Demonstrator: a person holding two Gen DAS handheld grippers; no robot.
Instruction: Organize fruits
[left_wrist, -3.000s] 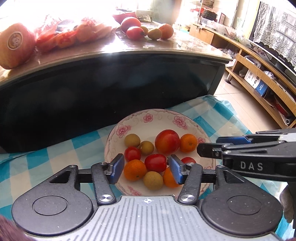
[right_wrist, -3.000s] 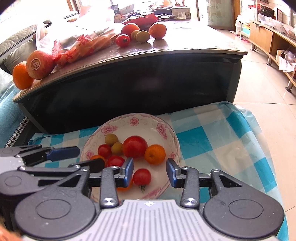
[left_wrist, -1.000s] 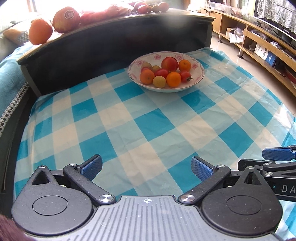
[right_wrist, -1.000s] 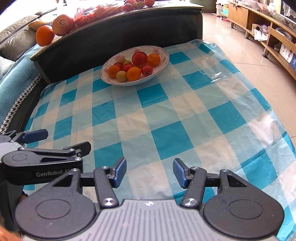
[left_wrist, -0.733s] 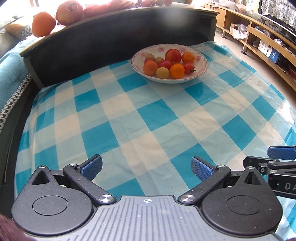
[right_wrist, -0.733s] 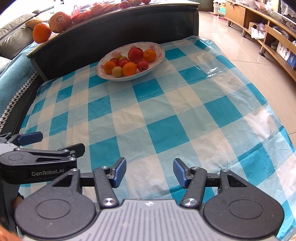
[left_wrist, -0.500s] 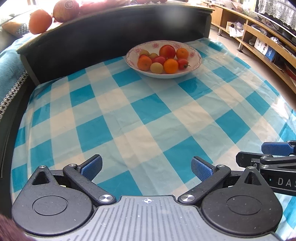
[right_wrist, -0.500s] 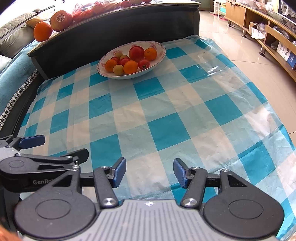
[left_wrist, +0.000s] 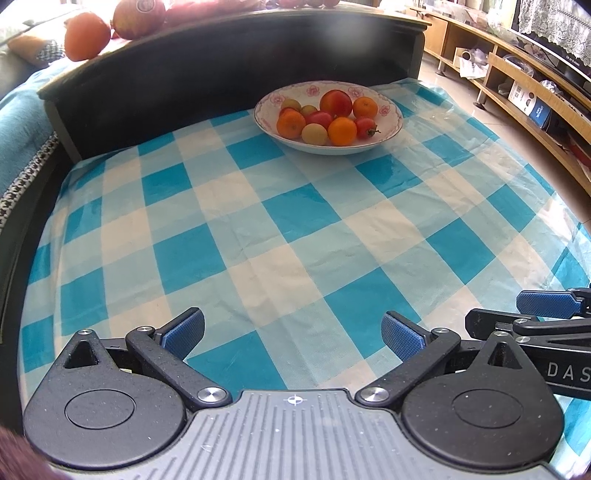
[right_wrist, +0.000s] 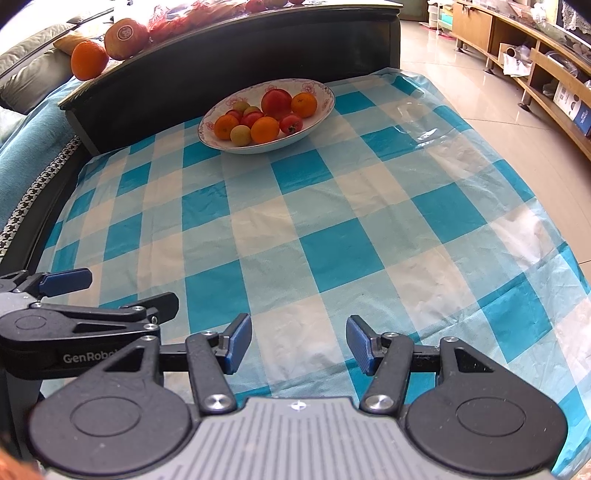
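A white bowl with pink flowers (left_wrist: 386, 110) (right_wrist: 321, 94) stands at the far end of the blue checked cloth (left_wrist: 295, 221) (right_wrist: 332, 229). It holds several small fruits: oranges, red tomatoes, a red apple (left_wrist: 335, 103) (right_wrist: 276, 101) and yellow-green ones. My left gripper (left_wrist: 293, 334) is open and empty over the near end of the cloth, far from the bowl. My right gripper (right_wrist: 299, 343) is open and empty too, beside the left one (right_wrist: 66, 295). In the left wrist view the right gripper's fingers (left_wrist: 543, 303) show at the right edge.
A raised dark counter (left_wrist: 236, 62) (right_wrist: 236, 48) behind the bowl carries an orange (left_wrist: 87, 36) (right_wrist: 88, 60), a large stickered fruit (right_wrist: 126, 34) and a red bag of fruit. Wooden shelving (left_wrist: 517, 74) and tiled floor (right_wrist: 461, 74) lie to the right.
Both grippers have drawn back from the bowl to the near end of the cloth. The left one's fingers have spread wider. In the last half second little has shifted.
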